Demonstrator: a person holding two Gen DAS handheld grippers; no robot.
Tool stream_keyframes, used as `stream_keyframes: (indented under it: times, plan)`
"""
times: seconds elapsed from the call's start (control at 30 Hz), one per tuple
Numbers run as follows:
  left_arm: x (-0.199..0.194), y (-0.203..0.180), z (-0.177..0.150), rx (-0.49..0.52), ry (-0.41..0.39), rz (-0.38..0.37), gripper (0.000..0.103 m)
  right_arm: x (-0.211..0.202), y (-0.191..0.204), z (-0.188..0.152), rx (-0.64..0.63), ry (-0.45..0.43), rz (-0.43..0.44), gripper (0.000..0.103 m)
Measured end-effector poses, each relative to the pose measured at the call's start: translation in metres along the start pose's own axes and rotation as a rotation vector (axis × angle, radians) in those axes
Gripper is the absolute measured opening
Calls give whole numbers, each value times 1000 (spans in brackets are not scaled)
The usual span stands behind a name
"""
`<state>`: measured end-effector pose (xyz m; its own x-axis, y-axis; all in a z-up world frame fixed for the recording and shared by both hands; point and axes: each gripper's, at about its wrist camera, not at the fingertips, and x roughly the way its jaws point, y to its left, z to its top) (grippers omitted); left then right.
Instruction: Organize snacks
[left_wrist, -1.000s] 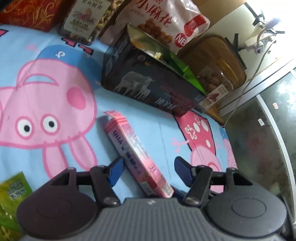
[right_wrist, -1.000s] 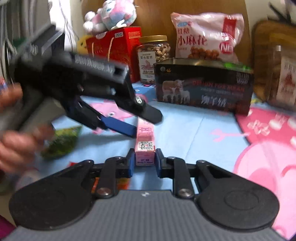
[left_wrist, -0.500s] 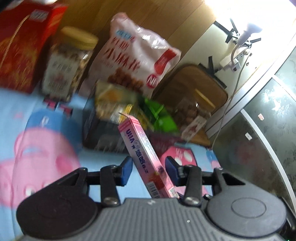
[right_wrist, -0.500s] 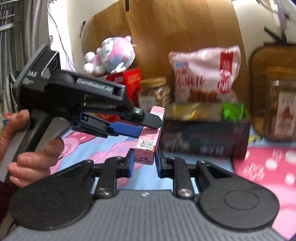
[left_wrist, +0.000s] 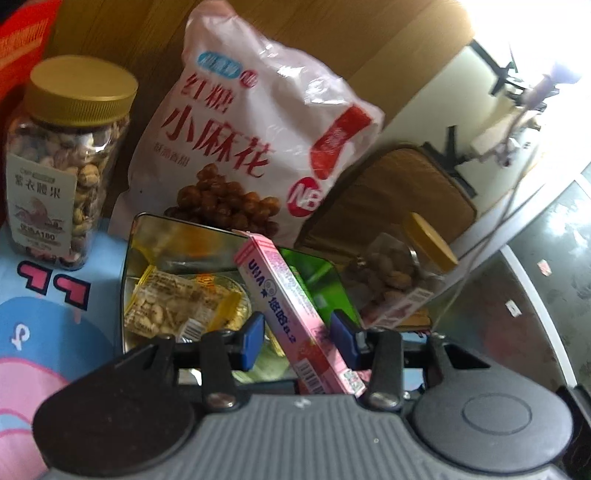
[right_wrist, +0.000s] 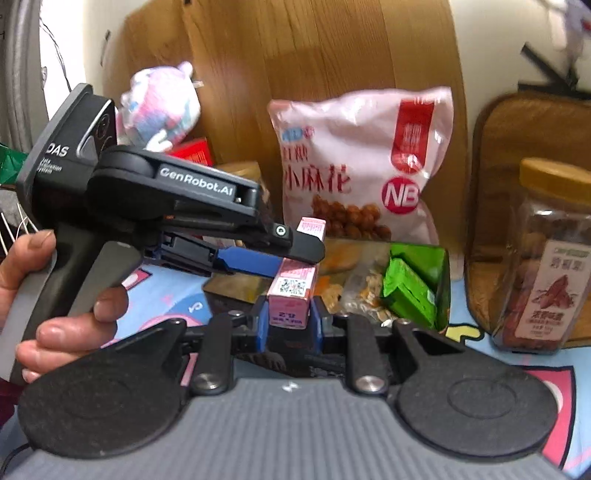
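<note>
Gripping a slim pink snack box (right_wrist: 291, 295) from both ends, clear of the blue cartoon-print tablecloth (left_wrist: 55, 314). Right gripper (right_wrist: 290, 326) clamping its blue pads on the box's near end, barcode face turned toward the camera. Left gripper (left_wrist: 297, 334) holding the same box (left_wrist: 288, 317) across its length, the box running diagonally between the two pads toward 11 o'clock; pads narrowed against the box's sides. A hand (right_wrist: 55, 314) showing at 9 o'clock in the right wrist view, wrapping the left gripper's handle.

Hovering just in front of an open metal tin (left_wrist: 133, 266), already holding a yellow peanut packet (left_wrist: 173, 306) and a green packet (right_wrist: 406, 291). Standing behind the tin at 12 o'clock, a large pink bag of fried dough twists (left_wrist: 251, 136). Sitting at 10 o'clock in the left wrist view, a gold-lidded jar of nuts (left_wrist: 59, 166); at 3 o'clock in the right wrist view, another lidded jar (right_wrist: 546, 258). Leaning at the back, a wooden board (right_wrist: 295, 55).
</note>
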<state>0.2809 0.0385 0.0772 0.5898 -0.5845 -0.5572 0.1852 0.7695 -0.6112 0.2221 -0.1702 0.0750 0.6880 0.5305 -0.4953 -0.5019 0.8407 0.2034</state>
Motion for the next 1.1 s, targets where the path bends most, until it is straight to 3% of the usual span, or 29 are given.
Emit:
stream_keyframes:
  times: [0.1, 0.17, 0.37, 0.5, 0.67, 0.9, 1.1]
  plan:
    - [5, 9, 1, -21, -15, 29, 44, 6, -3, 3, -26, -39, -120, 30]
    - [4, 14, -2, -14, -32, 46, 45, 8, -9, 1, -13, -71, -176, 41]
    - [-32, 10, -17, 25, -65, -11, 46, -12, -15, -25, 110, -126, -163, 41]
    - [-70, 8, -38, 47, -83, -54, 46, -36, -2, -57, 171, -125, -85, 41]
    - [-123, 30, -84, 56, -92, -40, 46, -47, 30, -100, 223, -6, 81, 41]
    - [-195, 99, -141, -101, -120, 102, 46, -50, 103, -117, 81, 93, 261, 41]
    - [-225, 121, -172, -142, -164, 190, 46, -51, 157, -129, -108, 101, 257, 42]
